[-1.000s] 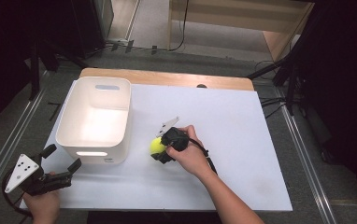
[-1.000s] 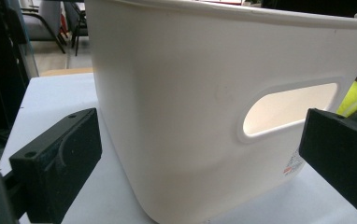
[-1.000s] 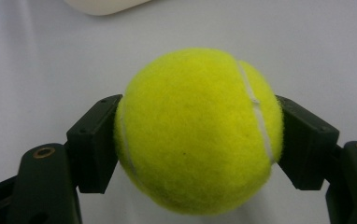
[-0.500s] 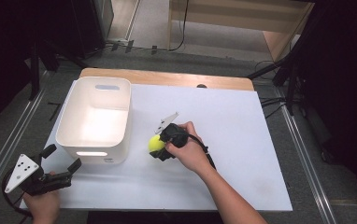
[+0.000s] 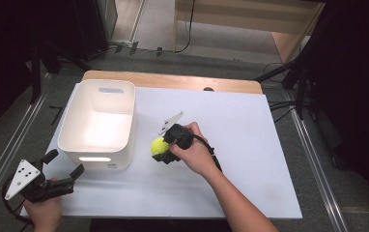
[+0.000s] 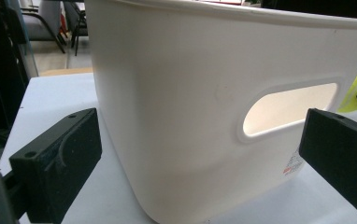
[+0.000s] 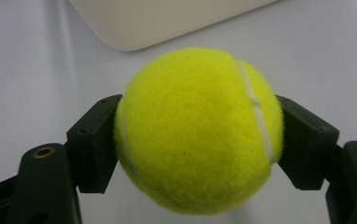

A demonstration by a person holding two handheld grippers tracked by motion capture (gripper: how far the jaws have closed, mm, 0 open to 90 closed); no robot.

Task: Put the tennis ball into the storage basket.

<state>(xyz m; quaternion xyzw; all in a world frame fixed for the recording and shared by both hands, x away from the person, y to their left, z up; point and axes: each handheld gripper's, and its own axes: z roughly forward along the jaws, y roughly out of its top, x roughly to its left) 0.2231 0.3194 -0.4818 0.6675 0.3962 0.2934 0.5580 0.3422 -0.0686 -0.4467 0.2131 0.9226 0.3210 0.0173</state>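
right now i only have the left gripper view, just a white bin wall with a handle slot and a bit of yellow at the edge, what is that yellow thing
Observer: A tennis ball. The right tongs are shut on it, one pad on each side.
Operator: is it over the bin yet
Observer: No. In the high view it sits beside the white bin, to the right of the bin's near corner and outside the rim.
Operator: anything inside the bin
Observer: Nothing that I can see; the high view shows a bare, brightly lit floor.
Operator: where are my left tongs on the table
Observer: The left tongs are open at the near left corner of the white table, just short of the bin.
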